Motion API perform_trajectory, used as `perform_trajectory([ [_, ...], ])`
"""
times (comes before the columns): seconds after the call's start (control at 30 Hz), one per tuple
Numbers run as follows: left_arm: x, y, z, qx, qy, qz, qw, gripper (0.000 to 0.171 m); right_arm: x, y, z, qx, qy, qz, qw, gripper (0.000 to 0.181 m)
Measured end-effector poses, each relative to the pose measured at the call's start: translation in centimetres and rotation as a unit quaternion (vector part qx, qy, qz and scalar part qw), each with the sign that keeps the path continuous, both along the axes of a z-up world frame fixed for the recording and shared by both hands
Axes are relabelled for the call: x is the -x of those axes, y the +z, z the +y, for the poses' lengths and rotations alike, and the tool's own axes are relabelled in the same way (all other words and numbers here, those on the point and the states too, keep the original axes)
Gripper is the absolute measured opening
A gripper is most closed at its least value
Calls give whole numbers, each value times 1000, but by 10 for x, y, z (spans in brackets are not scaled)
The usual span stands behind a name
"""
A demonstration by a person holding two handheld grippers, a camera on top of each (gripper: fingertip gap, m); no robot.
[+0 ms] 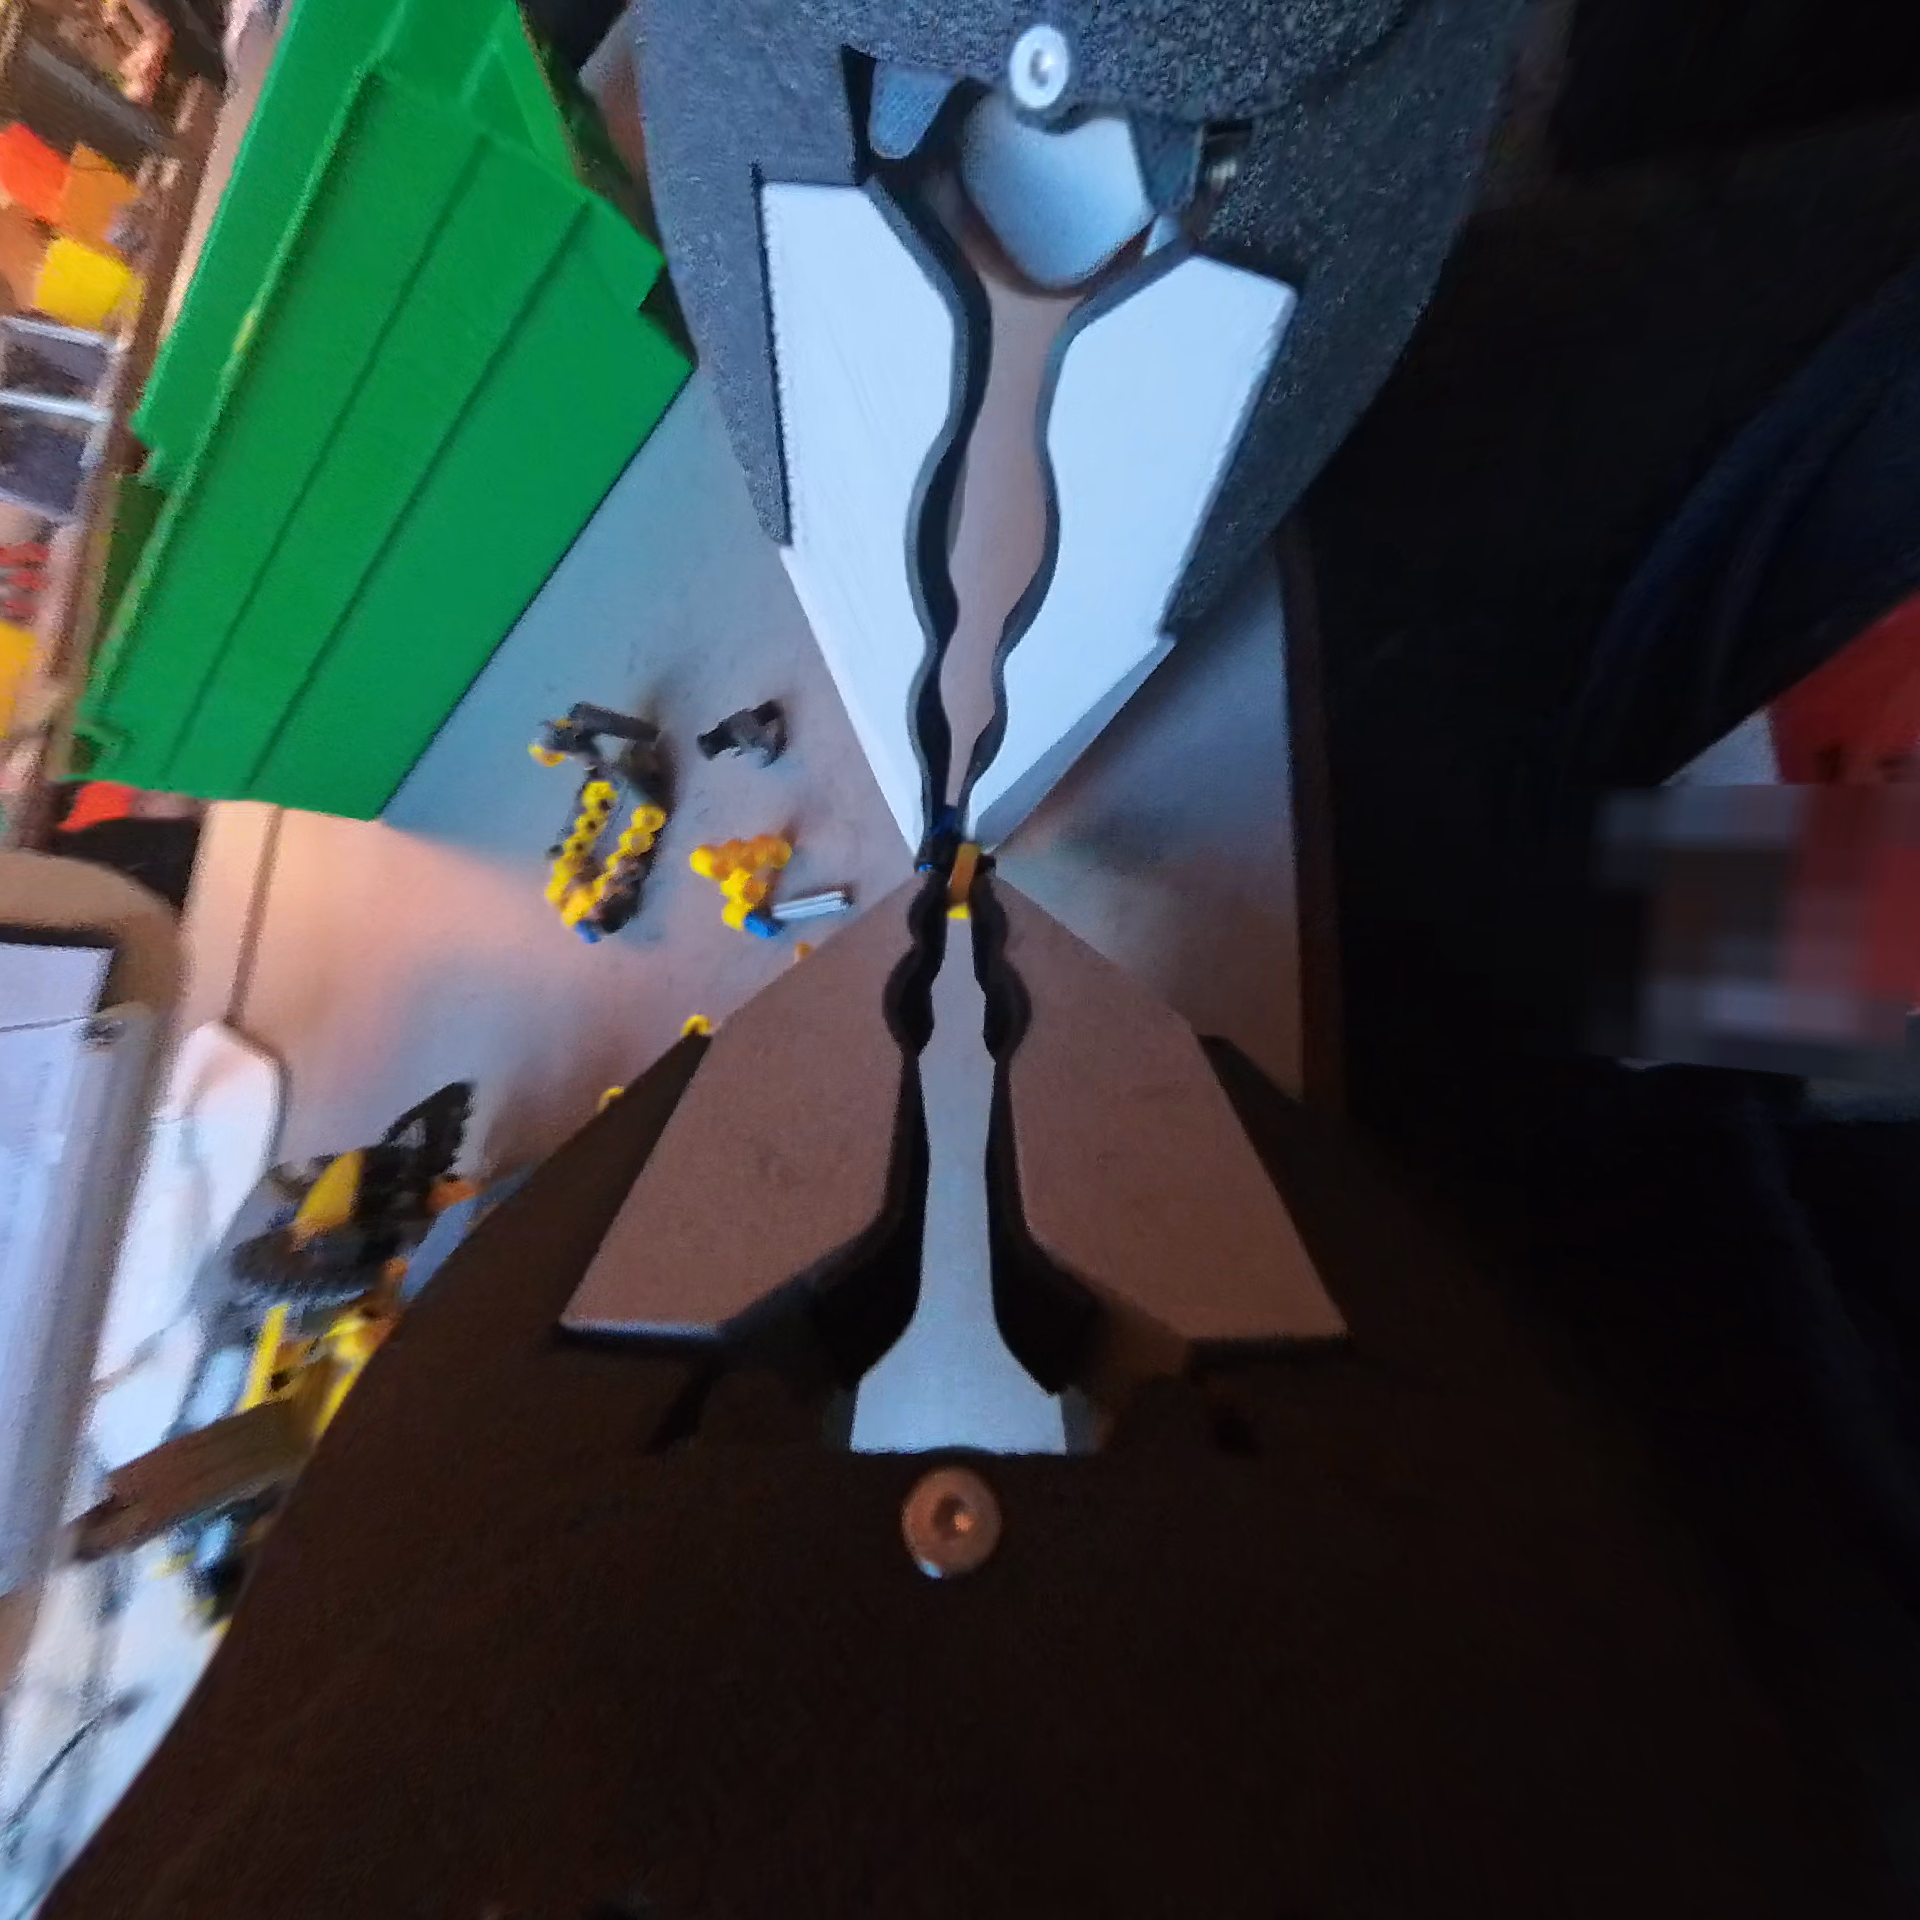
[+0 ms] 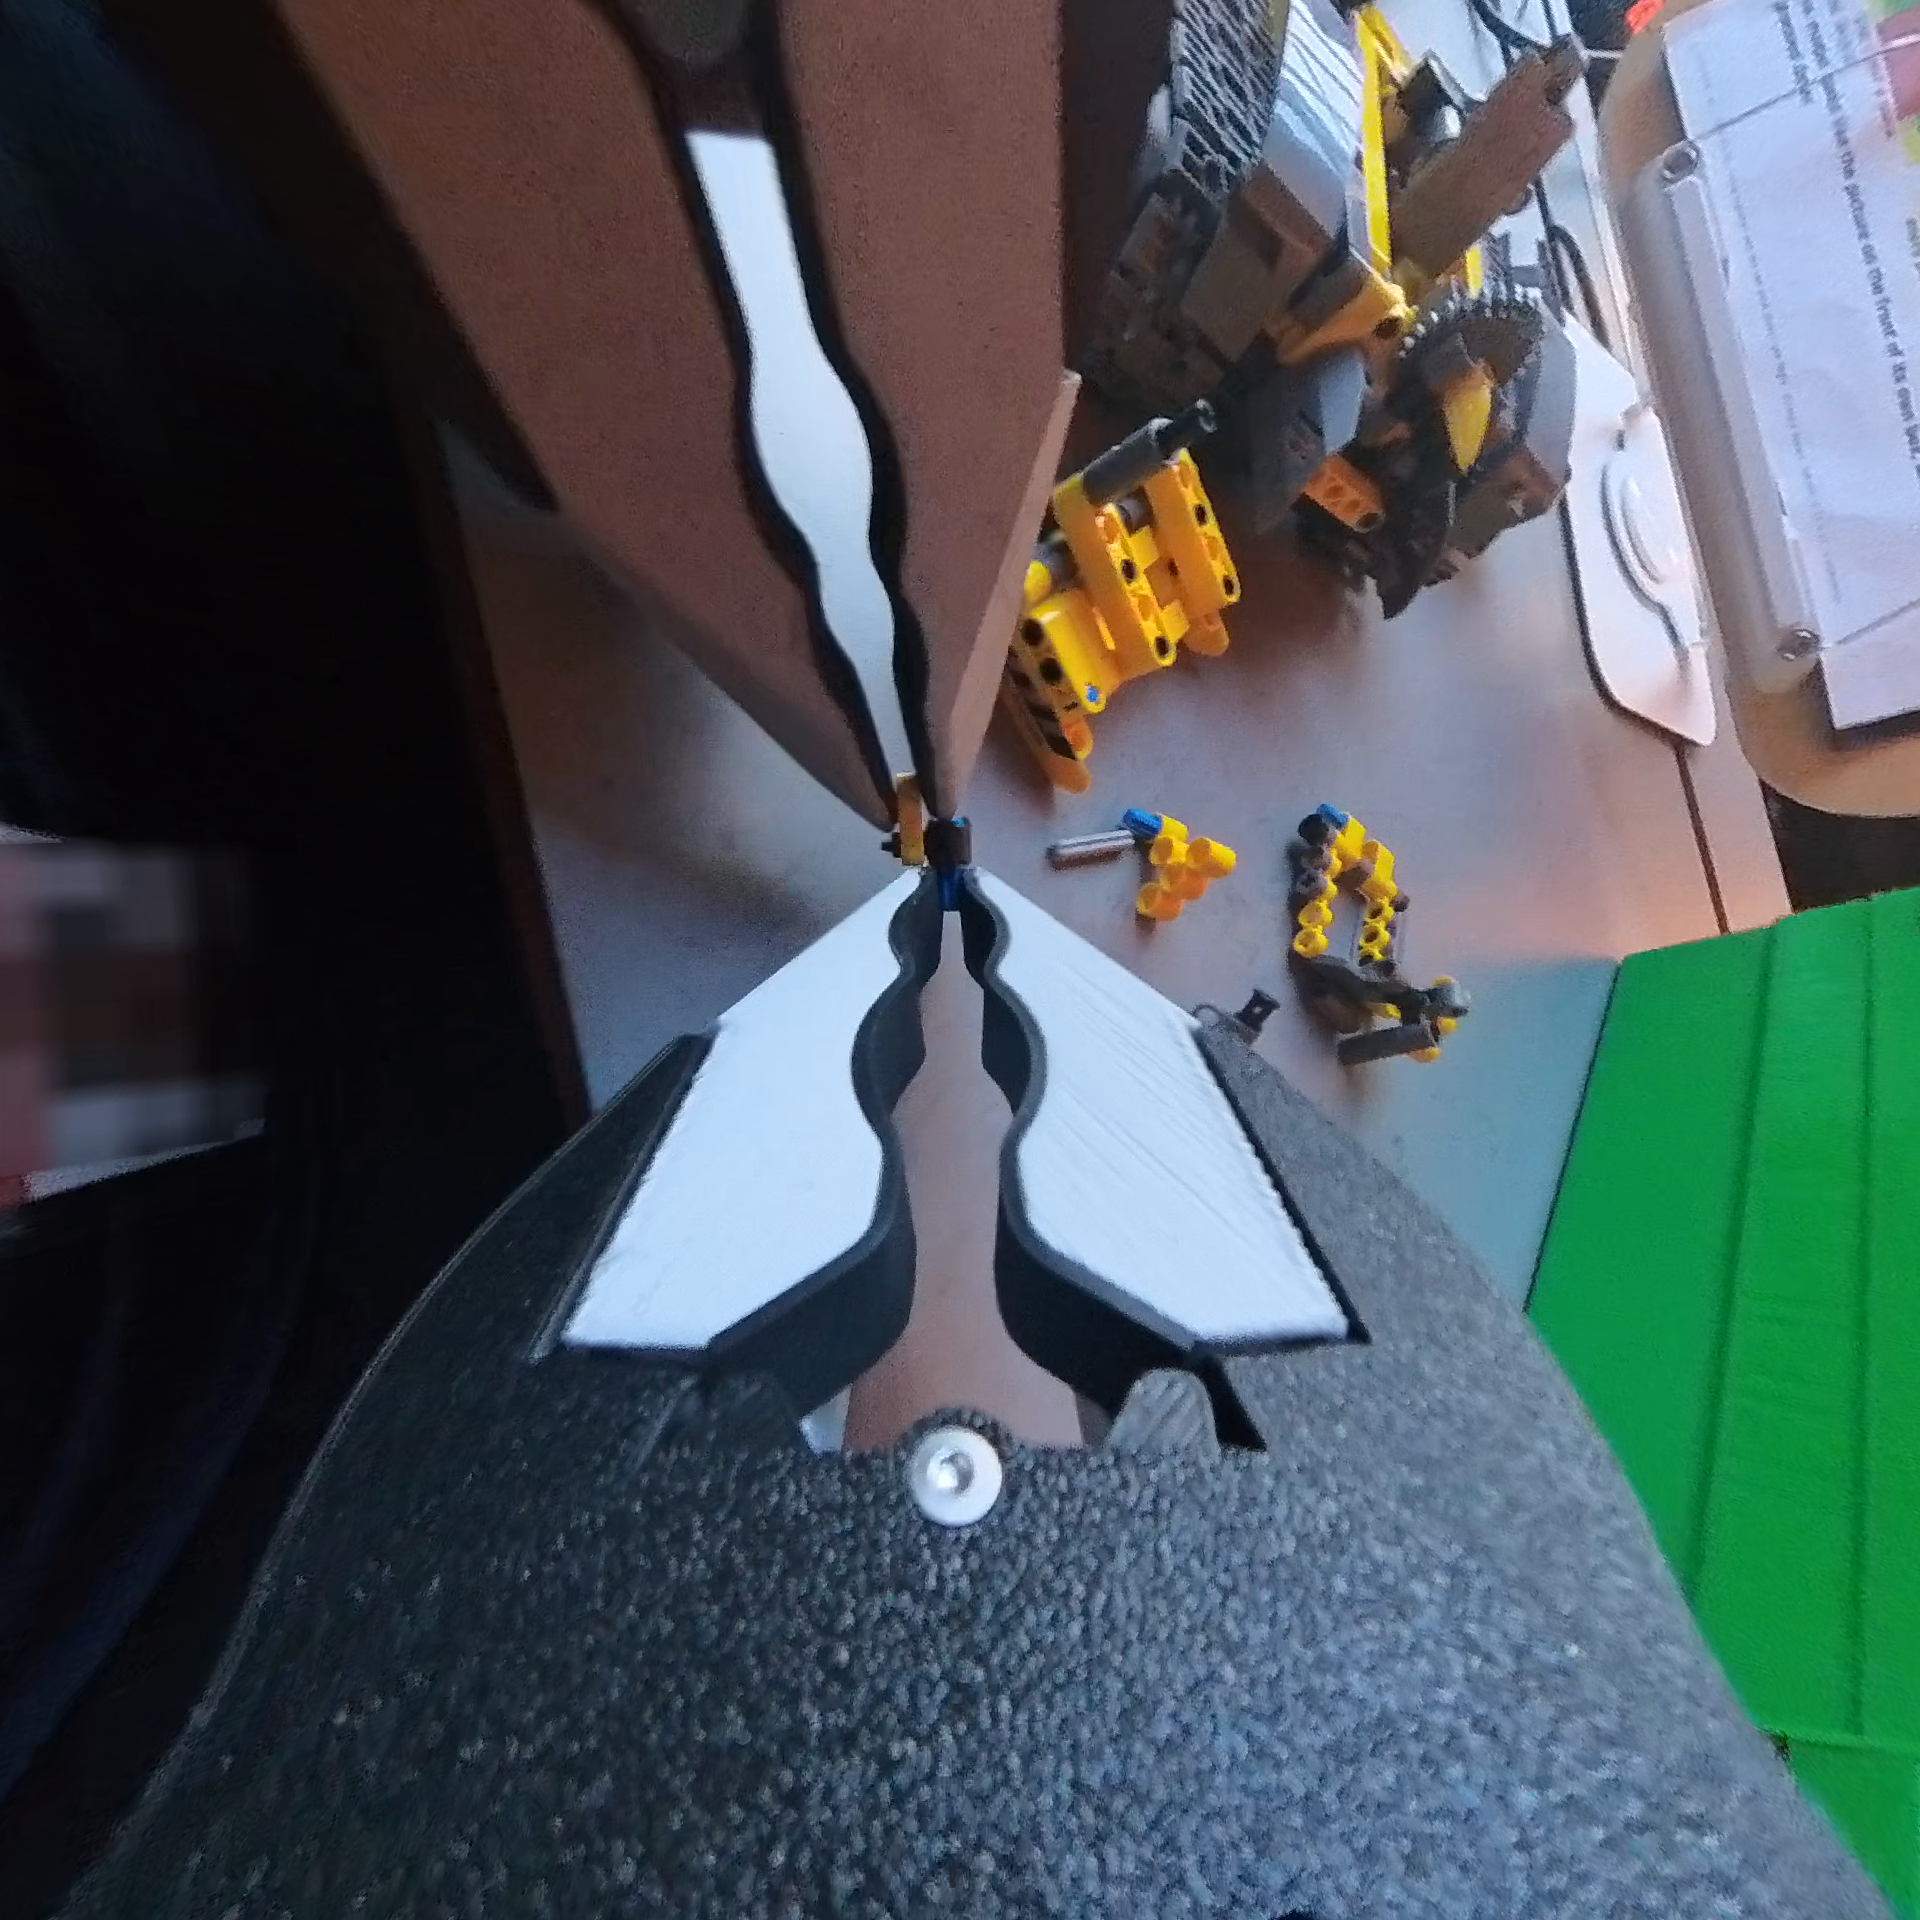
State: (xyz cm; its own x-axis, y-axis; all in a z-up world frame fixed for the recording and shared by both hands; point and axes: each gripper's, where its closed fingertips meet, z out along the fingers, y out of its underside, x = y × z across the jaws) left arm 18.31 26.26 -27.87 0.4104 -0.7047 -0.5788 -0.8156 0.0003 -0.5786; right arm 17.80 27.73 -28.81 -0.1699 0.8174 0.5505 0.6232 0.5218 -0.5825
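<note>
My left gripper (image 1: 954,906) comes up from the bottom of the left wrist view, shut on a small yellow building-toy piece (image 1: 965,876). My right gripper (image 2: 940,896), with white fingers, is shut on a small blue and black pin (image 2: 948,847). The two grippers meet tip to tip above the grey table (image 2: 1455,790), and the pin touches the yellow piece (image 2: 910,817). The right gripper (image 1: 951,823) shows at the top of the left wrist view, and the left gripper (image 2: 916,792) at the top of the right wrist view.
Loose yellow and black building-toy assemblies (image 2: 1351,914) (image 1: 608,852) and a small yellow cluster (image 2: 1179,868) lie on the table. A larger yellow and grey toy vehicle (image 2: 1340,312) stands farther off. A green bin (image 2: 1745,1299) (image 1: 364,468) sits beside them. A sheet in a stand (image 2: 1787,343) is at the edge. Only a small space, under 4 cm, lies between the two pairs of fingers.
</note>
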Motion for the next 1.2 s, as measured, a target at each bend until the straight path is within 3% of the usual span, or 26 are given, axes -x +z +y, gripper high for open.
perform_trajectory([
  [0.1,5,16,8,-53,59,27,997,2,3,12,10,1,-23,9,1000,1],
  [0.2,5,37,-6,-49,57,-5,997,2,3,33,-2,9,1,39,999,1],
  [0.43,20,47,-35,-74,110,-4,991,2,17,42,-29,-13,15,49,999,1],
  [0.53,40,52,-43,-78,150,-37,985,0,16,34,-41,14,-3,44,999,0],
  [0.57,75,69,-41,-130,200,2,971,0,1,13,-22,-3,-53,-11,999,0],
  [0.6,101,90,-47,-146,224,-34,963,0,-14,-5,-12,18,-76,-26,997,1],
  [0.67,100,106,-69,-61,159,-180,969,0,-30,-2,-15,99,-77,15,992,0],
  [0.8,92,47,-65,30,154,-85,984,0,-13,24,-12,102,-70,61,990,0],
  [0.9,71,21,-59,73,152,-103,980,0,5,40,-20,86,-45,104,990,0],
  [0.97,65,11,-55,96,159,-125,975,0,12,53,-24,29,-28,142,989,0],
  [1.03,51,14,-54,138,148,-207,957,3,16,61,-31,-48,-2,167,985,0],
  [1.1,37,29,-50,166,135,-310,926,22,21,57,-42,-106,28,163,980,0],
  [1.2,28,42,-46,186,116,-380,899,28,25,46,-47,-147,31,149,977,1],
])
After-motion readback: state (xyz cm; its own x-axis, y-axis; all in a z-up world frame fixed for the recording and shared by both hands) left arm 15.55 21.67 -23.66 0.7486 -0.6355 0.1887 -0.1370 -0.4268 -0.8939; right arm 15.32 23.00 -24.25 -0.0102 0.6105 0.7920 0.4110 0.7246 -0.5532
